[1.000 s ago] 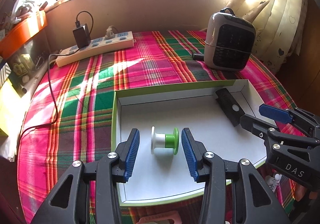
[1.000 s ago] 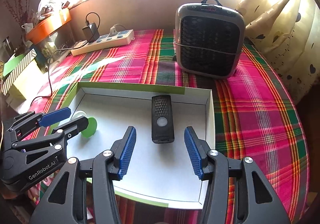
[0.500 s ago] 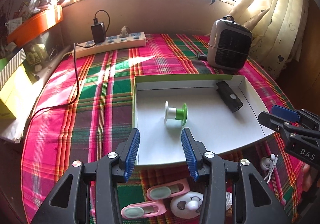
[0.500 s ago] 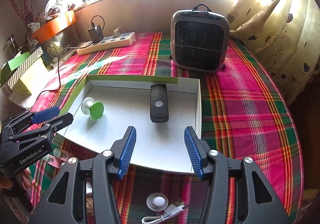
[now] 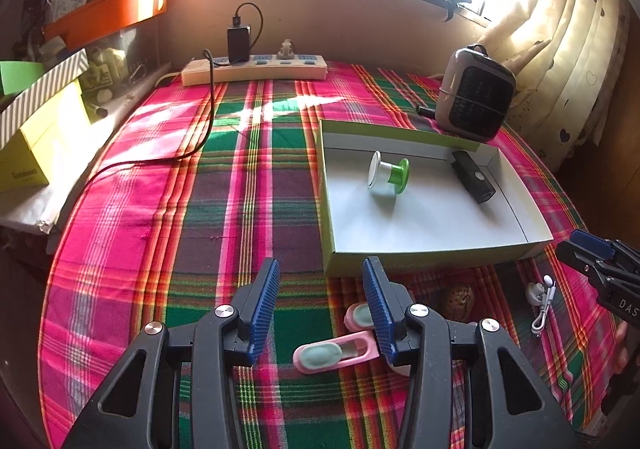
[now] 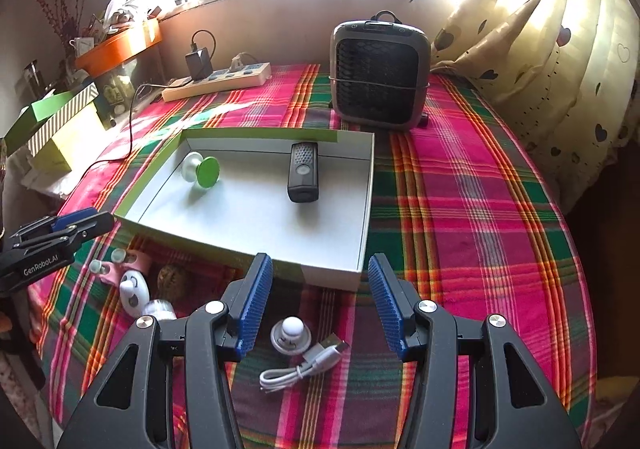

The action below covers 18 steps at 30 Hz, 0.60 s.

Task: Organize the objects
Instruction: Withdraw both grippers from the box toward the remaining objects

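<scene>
Left wrist view first: our left claw (image 5: 320, 303) hangs over the plaid cloth (image 5: 160, 217) with its jaws partly apart and nothing between the blue pads. Just below its right pad lie two pink clips (image 5: 334, 353), one partly hidden behind that finger. Further right of the claw we see a brown nut (image 5: 458, 299), then a small white cable (image 5: 542, 319) with a little white knob beside it. Ahead and to the right of the claw sits the shallow box (image 5: 424, 259) with a green rim. Inside it, a green and white spool (image 5: 390, 173) lies on its side near the far wall, and a black remote (image 5: 472, 177) rests well apart from it, toward the right wall. Our right claw (image 5: 588, 249) pokes in at the right edge. Beyond the box stand a small heater (image 5: 474, 103) and a power strip (image 5: 256, 69) with a black charger plugged in.

From the right wrist view, our right claw (image 6: 316, 303) is likewise partly open and empty, poised above the cloth at the near corner of the box (image 6: 332, 275). Between and just under its fingers lie a round white knob (image 6: 291, 333) and the coiled cable (image 6: 304, 367). To its left we find a white toy face (image 6: 134, 291), the nut (image 6: 173, 277) and the pink clips (image 6: 120, 263), with our left claw (image 6: 86, 223) at the far left edge. The spool (image 6: 202, 169) and remote (image 6: 303, 171) sit in the box ahead, the heater (image 6: 380, 75) behind it.
</scene>
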Tool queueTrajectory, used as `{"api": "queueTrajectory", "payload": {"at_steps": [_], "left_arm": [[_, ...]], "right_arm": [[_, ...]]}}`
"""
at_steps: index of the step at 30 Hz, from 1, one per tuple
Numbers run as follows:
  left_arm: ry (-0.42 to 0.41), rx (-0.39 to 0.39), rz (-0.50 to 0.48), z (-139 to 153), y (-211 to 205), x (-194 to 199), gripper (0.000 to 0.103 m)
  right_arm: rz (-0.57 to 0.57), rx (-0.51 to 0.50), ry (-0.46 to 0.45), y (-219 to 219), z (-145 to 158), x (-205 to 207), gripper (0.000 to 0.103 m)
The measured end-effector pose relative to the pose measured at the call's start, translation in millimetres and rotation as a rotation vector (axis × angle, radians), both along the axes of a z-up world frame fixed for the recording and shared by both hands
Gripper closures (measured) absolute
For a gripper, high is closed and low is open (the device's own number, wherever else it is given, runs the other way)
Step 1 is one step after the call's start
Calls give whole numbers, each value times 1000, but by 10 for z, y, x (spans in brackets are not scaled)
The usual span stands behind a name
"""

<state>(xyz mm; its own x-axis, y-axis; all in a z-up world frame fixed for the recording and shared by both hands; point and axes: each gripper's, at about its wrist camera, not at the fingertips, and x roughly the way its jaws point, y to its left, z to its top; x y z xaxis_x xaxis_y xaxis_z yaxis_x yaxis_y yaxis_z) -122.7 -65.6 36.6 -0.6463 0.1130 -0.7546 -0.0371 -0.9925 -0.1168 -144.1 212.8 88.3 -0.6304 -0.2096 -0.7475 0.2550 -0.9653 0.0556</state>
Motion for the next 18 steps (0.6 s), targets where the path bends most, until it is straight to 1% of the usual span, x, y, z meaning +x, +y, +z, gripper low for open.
{"api": "queueTrajectory", "payload": {"at_steps": [7,12,15,18], "left_arm": [[-31,18,-38,-121,-80,113,61],[-41,59,-69,-176,-82,196,61],[-45,41,-78,-214,-60,208,61],[-40,53,-86,-213,-50,216,61]], "right_arm": [[1,4,-1,83,-59,179,51],[-14,-19,-9,149,-116,288,45],[-31,-26,-28,194,-194,338,43],[-43,-27,-44,219,-263,371,42]]}}
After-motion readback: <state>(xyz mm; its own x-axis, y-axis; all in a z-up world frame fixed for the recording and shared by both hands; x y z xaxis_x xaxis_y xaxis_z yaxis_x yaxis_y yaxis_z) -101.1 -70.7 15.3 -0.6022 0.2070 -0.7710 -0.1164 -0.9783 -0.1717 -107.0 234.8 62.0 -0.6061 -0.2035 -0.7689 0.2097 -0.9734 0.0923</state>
